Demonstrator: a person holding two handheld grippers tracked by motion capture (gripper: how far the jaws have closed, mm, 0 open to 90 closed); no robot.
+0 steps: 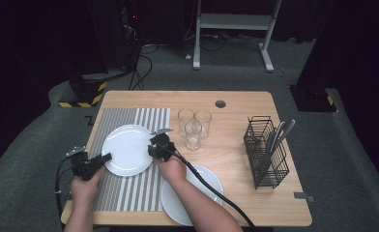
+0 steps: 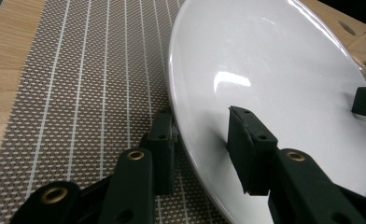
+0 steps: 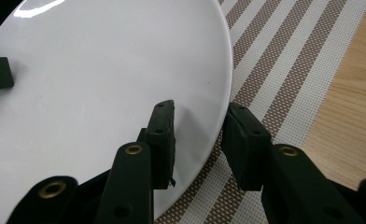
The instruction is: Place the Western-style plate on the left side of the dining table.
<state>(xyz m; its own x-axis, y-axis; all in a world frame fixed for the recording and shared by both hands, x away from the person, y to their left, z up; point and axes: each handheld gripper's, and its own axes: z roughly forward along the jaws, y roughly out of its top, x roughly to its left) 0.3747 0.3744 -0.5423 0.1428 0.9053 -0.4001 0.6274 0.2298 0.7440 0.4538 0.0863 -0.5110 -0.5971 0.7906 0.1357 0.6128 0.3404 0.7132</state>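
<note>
White plate (image 1: 127,149) lies on the striped placemat (image 1: 129,193). Left gripper (image 1: 105,157) straddles its rim at 8 o'clock and right gripper (image 1: 151,151) at 3 o'clock, jaws apart, pads not pressing. Three glasses (image 1: 194,126) stand near at 2 o'clock. Second plate (image 1: 209,180) at 5 o'clock, under the right forearm. Wire caddy (image 1: 267,153) well apart at 3 o'clock.

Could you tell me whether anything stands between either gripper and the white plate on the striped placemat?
Nothing visible does. The left gripper and the right gripper each straddle an opposite edge of the white plate, one jaw above the rim and one beside it over the striped placemat. The three glasses stand clear, beyond the mat.
</note>
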